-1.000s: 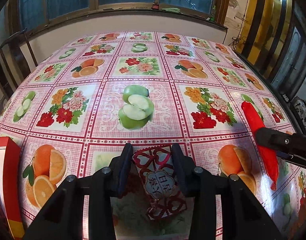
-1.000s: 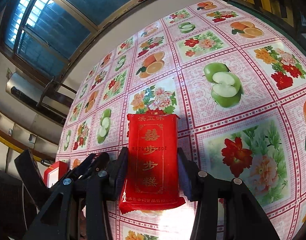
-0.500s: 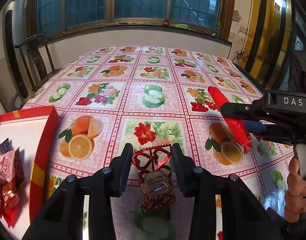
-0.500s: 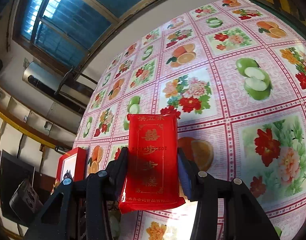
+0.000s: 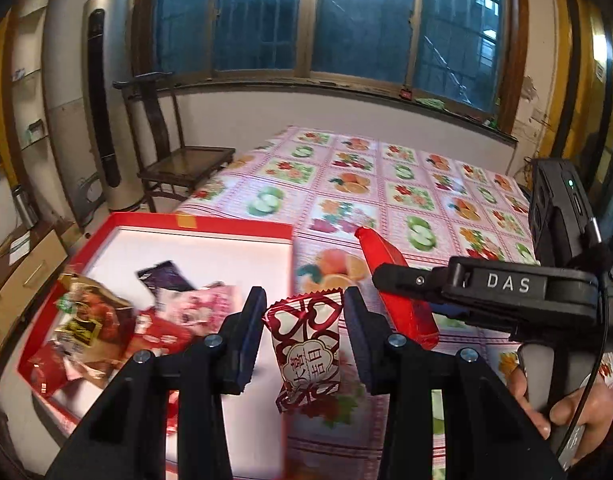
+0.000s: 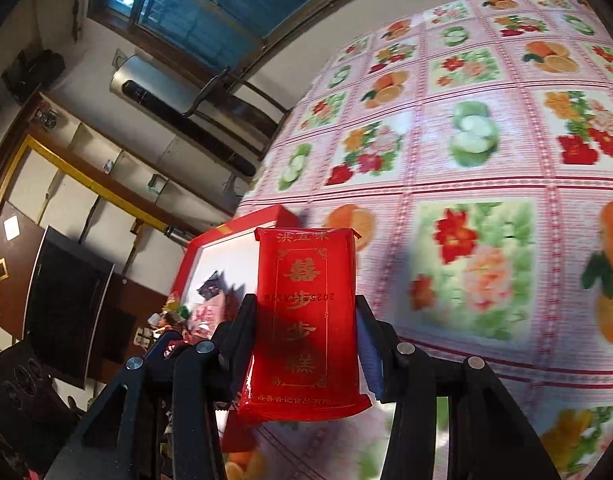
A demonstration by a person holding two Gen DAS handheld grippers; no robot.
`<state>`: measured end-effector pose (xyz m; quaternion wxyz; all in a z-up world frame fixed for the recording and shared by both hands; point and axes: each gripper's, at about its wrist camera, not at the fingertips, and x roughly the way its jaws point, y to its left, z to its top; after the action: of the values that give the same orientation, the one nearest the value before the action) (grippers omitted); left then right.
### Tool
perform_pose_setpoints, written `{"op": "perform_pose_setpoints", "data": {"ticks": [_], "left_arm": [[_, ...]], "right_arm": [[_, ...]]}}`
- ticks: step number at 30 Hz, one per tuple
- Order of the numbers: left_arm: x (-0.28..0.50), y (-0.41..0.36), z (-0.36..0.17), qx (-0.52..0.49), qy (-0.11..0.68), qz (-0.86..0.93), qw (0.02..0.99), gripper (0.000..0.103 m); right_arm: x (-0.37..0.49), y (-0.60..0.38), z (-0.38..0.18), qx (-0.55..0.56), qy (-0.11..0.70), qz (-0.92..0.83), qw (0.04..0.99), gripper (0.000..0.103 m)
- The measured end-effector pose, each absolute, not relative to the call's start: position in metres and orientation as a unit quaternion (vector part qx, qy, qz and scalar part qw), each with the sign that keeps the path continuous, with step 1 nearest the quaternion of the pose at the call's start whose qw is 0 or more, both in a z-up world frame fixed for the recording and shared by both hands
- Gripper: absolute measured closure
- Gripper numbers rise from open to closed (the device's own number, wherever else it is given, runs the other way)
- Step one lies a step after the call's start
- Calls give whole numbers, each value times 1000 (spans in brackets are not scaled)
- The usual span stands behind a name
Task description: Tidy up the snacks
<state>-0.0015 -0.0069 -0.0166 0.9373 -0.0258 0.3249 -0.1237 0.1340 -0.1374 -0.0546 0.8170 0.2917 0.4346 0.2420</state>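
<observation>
My left gripper (image 5: 302, 340) is shut on a small red-and-white heart-patterned candy (image 5: 306, 344), held in the air by the right edge of the red snack box (image 5: 194, 224). The box has a white floor and several wrapped snacks (image 5: 106, 320) piled at its near left. My right gripper (image 6: 304, 344) is shut on a flat red snack packet with gold lettering (image 6: 304, 320); it also shows in the left wrist view (image 5: 394, 280), to the right of the candy. The box shows behind the packet in the right wrist view (image 6: 226, 240).
The table carries a pink fruit-and-flower tablecloth (image 5: 386, 184). A dark wooden chair (image 5: 178, 160) stands at the table's far left corner, with a tall silver appliance (image 5: 106, 100) beside it. Windows (image 5: 346, 20) run along the far wall. A hand (image 5: 566, 412) holds the right gripper's handle.
Both grippers have swung left toward the red box, each carrying its snack. The box, only an edge a second ago, now fills the left of the left wrist view.
</observation>
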Motion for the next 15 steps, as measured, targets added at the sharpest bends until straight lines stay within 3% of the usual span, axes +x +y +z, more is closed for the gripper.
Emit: {"op": "perform_pose_setpoints", "data": {"ticks": [6, 9, 10, 11, 12, 15], "left_arm": [[23, 77, -31, -70, 348, -18, 935, 63], [27, 95, -42, -74, 355, 30, 931, 57], [27, 97, -44, -71, 355, 43, 931, 47], [26, 98, -45, -66, 354, 58, 931, 31], [24, 98, -46, -59, 351, 75, 931, 24], [17, 88, -38, -31, 329, 95, 939, 18]], "right_arm": [[152, -49, -58, 284, 433, 285, 807, 53], [155, -18, -60, 290, 432, 310, 796, 49], [155, -12, -60, 291, 433, 322, 790, 49], [154, -8, -59, 290, 432, 329, 788, 48], [153, -9, -56, 287, 425, 327, 793, 46], [145, -33, -43, 285, 386, 307, 822, 36]]}}
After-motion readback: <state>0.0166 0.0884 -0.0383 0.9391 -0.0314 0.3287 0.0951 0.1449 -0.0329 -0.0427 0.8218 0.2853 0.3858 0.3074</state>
